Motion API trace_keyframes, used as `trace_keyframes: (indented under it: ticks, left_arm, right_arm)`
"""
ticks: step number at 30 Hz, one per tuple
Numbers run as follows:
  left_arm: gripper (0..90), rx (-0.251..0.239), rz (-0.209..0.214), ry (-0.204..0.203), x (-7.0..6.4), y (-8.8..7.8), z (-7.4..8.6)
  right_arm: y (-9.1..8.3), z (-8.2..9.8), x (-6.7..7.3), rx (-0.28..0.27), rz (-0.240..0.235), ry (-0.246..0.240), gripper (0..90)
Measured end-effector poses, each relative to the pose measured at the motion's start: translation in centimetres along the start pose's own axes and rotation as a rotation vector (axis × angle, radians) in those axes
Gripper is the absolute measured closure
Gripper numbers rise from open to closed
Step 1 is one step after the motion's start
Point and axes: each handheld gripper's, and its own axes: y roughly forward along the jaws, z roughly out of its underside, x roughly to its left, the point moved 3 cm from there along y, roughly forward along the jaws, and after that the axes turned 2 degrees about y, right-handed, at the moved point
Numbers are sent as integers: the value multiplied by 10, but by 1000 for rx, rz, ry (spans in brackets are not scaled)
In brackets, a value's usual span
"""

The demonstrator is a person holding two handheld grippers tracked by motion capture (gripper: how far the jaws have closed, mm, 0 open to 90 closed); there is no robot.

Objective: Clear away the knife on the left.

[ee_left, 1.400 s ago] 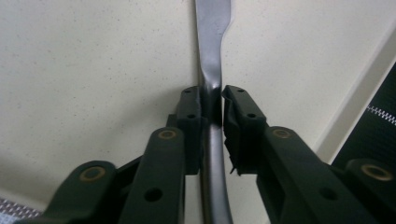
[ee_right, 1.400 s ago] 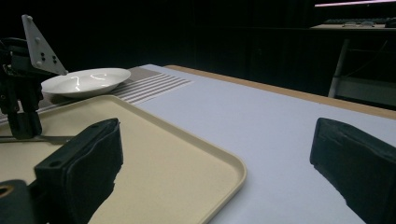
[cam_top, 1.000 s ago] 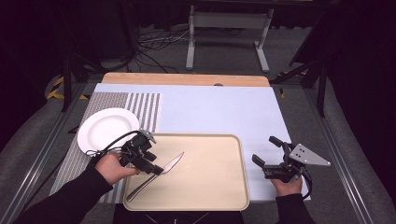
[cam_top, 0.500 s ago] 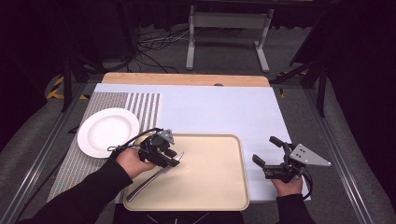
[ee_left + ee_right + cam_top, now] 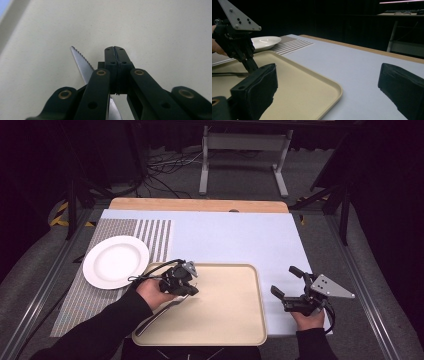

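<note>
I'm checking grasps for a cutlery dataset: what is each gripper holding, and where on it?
The left gripper is shut with the knife lying beside its closed jaws, not between them. The right gripper is open and empty.

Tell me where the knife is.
High view: the knife lies on the left part of the beige tray, under the left tool, right of the white plate.

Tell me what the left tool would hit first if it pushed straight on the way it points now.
Most likely the flat floor of the beige plastic tray: the left tool, its jaws shut, points down at it, with the serrated steel knife beside and beneath its jaws. Whether the tips already touch the tray is unclear.
</note>
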Motion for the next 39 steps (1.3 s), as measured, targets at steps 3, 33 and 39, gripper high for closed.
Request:
trace_keyframes:
  ticks: [3, 33, 39]
  left_arm:
    - [900, 6, 0, -3, 0, 6, 1]
    - [900, 41, -45, -29, 22, -3, 18]
    - [900, 52, -63, -42, 26, -6, 21]
  right_arm:
    - [0, 0, 0, 0, -3, -2, 32]
    - [1, 0, 0, 5, -6, -2, 32]
    - [1, 0, 0, 6, -6, -3, 32]
